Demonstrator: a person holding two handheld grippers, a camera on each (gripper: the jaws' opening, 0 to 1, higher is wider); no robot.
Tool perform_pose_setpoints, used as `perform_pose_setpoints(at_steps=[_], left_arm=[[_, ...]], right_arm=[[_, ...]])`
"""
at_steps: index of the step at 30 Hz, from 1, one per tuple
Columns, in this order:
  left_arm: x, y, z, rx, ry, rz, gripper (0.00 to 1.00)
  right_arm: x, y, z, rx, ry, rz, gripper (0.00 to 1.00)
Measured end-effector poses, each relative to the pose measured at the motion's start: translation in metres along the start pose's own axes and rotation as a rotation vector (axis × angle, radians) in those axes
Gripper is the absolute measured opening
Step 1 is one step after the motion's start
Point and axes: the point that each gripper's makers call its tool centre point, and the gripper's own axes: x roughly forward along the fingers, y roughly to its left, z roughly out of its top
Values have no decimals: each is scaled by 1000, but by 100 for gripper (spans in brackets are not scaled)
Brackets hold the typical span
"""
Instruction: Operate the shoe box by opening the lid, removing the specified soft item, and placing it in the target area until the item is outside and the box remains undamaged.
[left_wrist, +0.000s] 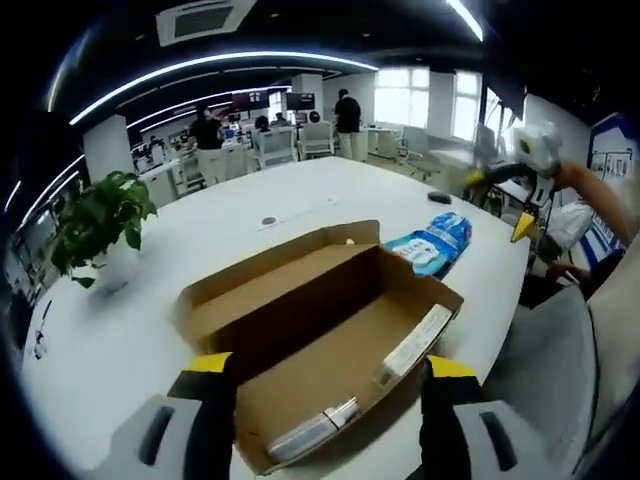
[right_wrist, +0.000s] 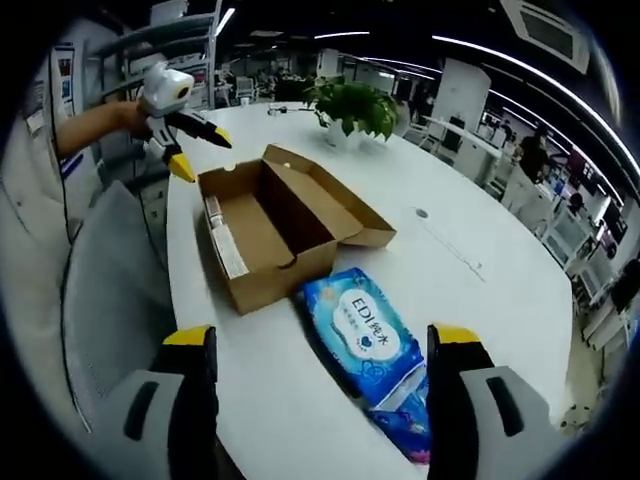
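On the white table (right_wrist: 480, 270) the brown cardboard shoe box (right_wrist: 262, 232) lies open, its lid folded back flat beside the body, and the inside looks bare apart from white labels along one inner wall. The soft item, a blue packet of wipes (right_wrist: 372, 352), rests flat on the tabletop just beside the box's short end, outside the cardboard. In the right gripper view the right gripper (right_wrist: 322, 365) hangs above the near table edge with its two yellow-tipped jaws spread wide; the packet lies between and beyond them, untouched by either jaw. The left gripper (right_wrist: 190, 145) shows at the upper left of that view, held up by a bare forearm (right_wrist: 95, 128) reaching in from the side, its jaws parted and hanging in the air past the far end of the box, holding nothing. In the left gripper view the same box (left_wrist: 330, 335) sits right ahead of the left gripper's (left_wrist: 325, 385) own jaws, which stand wide apart on either side of its near corner, and the packet (left_wrist: 432, 243) lies beyond the box's far right side. The right gripper (left_wrist: 522, 195) appears there at the upper right, raised off the table on a sleeved arm. A potted plant (left_wrist: 100, 222) stands on the table well apart from the box, and people stand at desks in the office behind.
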Motion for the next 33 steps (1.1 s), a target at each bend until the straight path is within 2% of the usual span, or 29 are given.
perform_pose_setpoints(at_steps=[11,15,28,33], left_arm=[[-10,31,-37,-102,51,99,68],[-12,38,-50,-174,73,122,59],[-11,61,-67,-310,78,218,34],[-6,66,-82,-323,127,248,26]], right_arm=[[26,11,15,-92,13,89,78],[35,15,20,-116,11,117,76],[65,29,30,-168,6,199,63],[79,36,29,-197,24,232,58]])
